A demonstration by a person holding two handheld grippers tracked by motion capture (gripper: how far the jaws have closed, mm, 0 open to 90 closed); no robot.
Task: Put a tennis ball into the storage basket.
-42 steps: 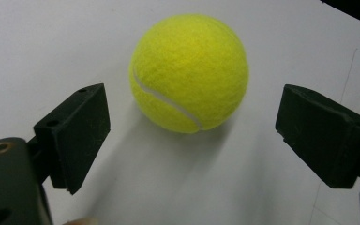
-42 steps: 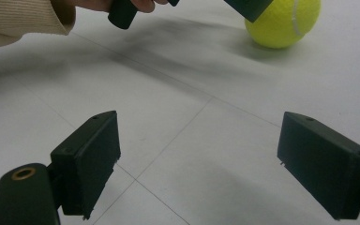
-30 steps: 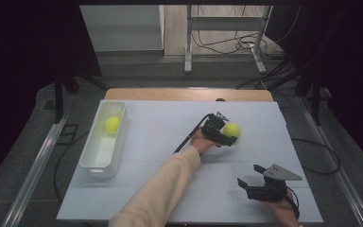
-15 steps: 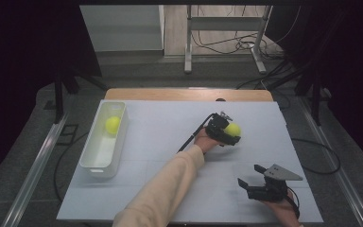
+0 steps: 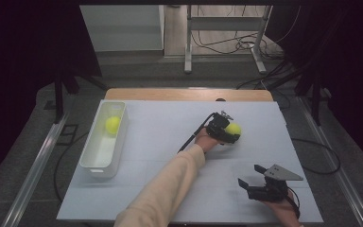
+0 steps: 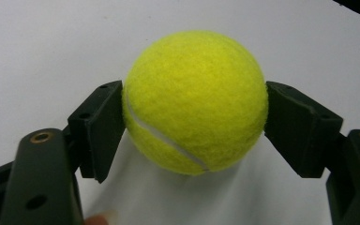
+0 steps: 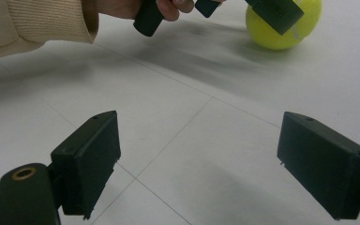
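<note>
Left gripper (image 6: 194,122): we found its jaws had just closed onto the fuzzy yellow-green tennis ball (image 6: 196,101), well right of the white plastic tray (image 5: 90,161); we judged it ready to lift. Right gripper (image 7: 199,161) stayed open, holding nothing.

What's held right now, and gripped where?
The left gripper has just closed on the tennis ball, pads on its opposite sides at mid-height. The right gripper is open, holding nothing.

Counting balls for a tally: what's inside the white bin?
One yellow tennis ball lies at the far end of the white bin; the rest of its floor looks bare, though the near wall hides a strip.
</note>
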